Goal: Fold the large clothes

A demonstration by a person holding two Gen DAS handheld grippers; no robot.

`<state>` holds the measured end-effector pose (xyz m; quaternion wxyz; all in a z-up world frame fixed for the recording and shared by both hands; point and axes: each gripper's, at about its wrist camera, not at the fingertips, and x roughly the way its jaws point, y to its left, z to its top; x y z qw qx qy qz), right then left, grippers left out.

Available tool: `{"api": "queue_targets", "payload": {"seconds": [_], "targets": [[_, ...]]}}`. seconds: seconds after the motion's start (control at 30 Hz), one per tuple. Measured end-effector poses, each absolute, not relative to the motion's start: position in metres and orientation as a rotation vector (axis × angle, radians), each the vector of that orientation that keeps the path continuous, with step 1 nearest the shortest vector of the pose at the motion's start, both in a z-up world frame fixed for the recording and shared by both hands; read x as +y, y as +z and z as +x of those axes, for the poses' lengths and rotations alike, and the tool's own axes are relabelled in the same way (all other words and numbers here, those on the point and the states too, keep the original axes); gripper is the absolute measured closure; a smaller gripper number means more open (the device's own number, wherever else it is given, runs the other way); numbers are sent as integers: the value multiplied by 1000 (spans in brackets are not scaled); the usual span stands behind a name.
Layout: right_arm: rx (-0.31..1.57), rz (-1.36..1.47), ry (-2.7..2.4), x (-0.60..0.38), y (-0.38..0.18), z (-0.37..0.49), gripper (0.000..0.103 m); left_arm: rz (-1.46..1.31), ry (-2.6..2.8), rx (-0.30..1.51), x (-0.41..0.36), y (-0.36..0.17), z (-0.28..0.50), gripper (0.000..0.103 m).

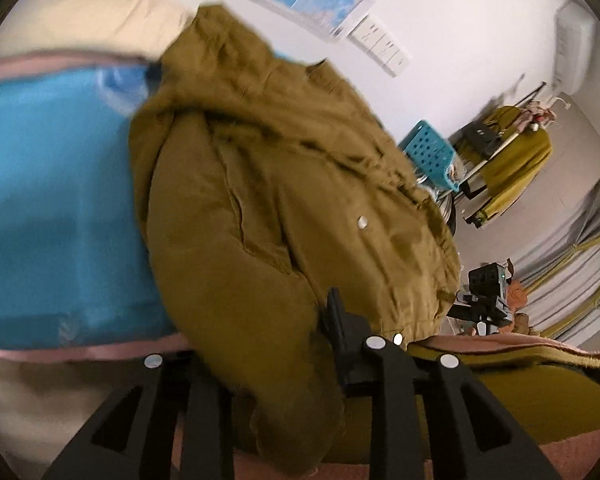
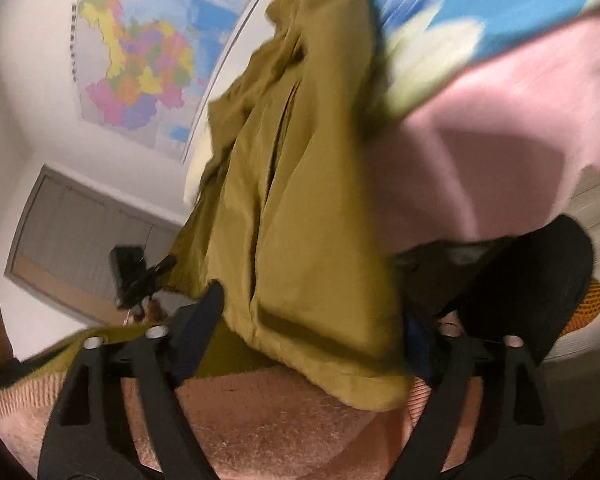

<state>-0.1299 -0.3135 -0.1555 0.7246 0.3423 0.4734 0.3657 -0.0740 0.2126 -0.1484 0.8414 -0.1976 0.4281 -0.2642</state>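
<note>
Between left tongs (image 1: 276, 344), olive jacket (image 1: 284, 200), hem cut off, blurred.

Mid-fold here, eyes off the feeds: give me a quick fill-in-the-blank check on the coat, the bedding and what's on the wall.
1. The jacket held up between both grippers is ____ in colour.
2. The bedding beneath it is bright blue with a ____ border.
3. On the wall in the right wrist view hangs a multicoloured ____.
4. Beside the jacket in the left wrist view stands a perforated ____ basket.

Missing words: olive; pink; map; blue
</note>
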Motion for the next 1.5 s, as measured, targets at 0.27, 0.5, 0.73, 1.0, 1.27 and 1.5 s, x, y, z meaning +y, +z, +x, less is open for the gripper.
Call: {"api": "queue_targets", "payload": {"seconds": [0.27, 0.5, 0.73, 1.0, 1.27, 1.5], "targets": [[831, 664, 922, -301, -80, -143, 92, -415, -594, 811, 214, -123, -82, 95], [729, 644, 918, -299, -40, -132, 92, -414, -601, 777, 213, -105, -81, 95], [672, 685, 891, -308, -26, -117, 93, -428, -613, 755, 218, -92, -77, 94], [638, 701, 883, -310, -7, -96, 93, -419, -599, 747, 221, -80, -69, 94], [609, 677, 875, -308, 17, -75, 93, -382, -580, 735, 224, -61, -56, 94], [593, 665, 858, -303, 38, -47, 93, -352, -564, 729, 228, -42, -39, 93]]}}
